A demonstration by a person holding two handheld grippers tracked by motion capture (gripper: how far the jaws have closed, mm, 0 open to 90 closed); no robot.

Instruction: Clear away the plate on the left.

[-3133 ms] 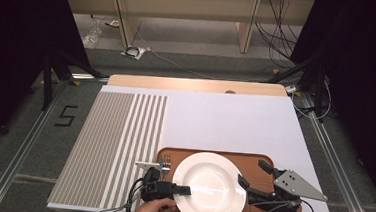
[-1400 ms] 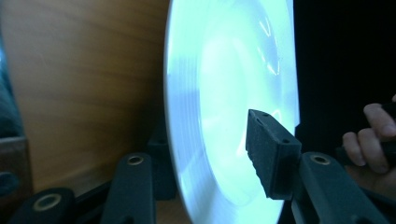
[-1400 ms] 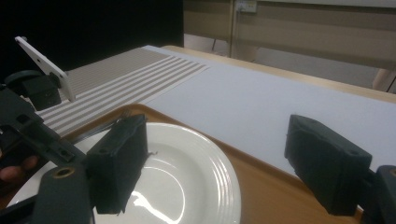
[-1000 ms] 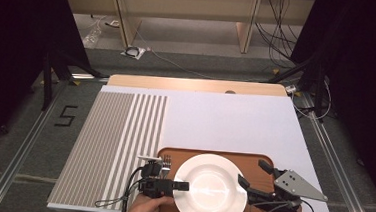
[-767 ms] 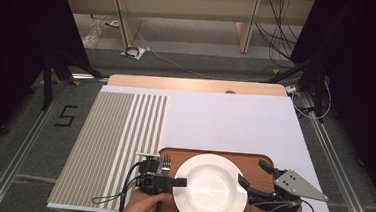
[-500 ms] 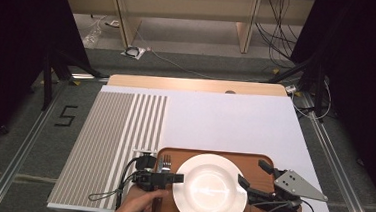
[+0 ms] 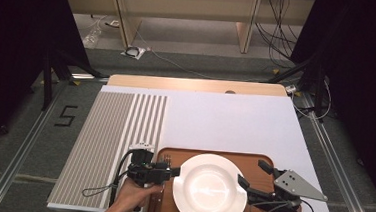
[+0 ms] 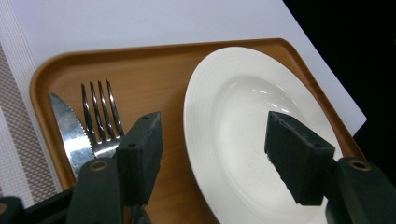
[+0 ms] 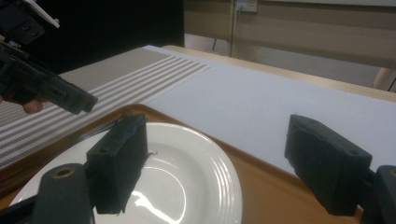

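A white plate [image 7: 210, 190] lies on a brown tray [image 7: 237, 159]. A fork [image 8: 100, 116] and a serrated knife [image 8: 70, 135] rest side by side at the tray's left end. My left gripper [image 7: 174, 172] hovers over the cutlery, just left of the plate. Its jaws have just been opening and press on nothing. In the left gripper view [image 8: 217, 154] the plate's [image 8: 243, 116] left rim shows below the gap. My right gripper [image 7: 255, 175] stands open at the plate's right edge, its near jaw over the rim [image 9: 196, 186], gripping nothing.
The tray sits at the near edge of a white mat [image 7: 235, 124]. A striped placemat [image 7: 113, 141] lies to its left. The table's wooden far edge [image 7: 197, 85] is bare. Cables trail from both grippers at the near side.
My left gripper has drawn back to the left, off the plate's rim, and risen a little. The plate, tray and right gripper have stayed put.
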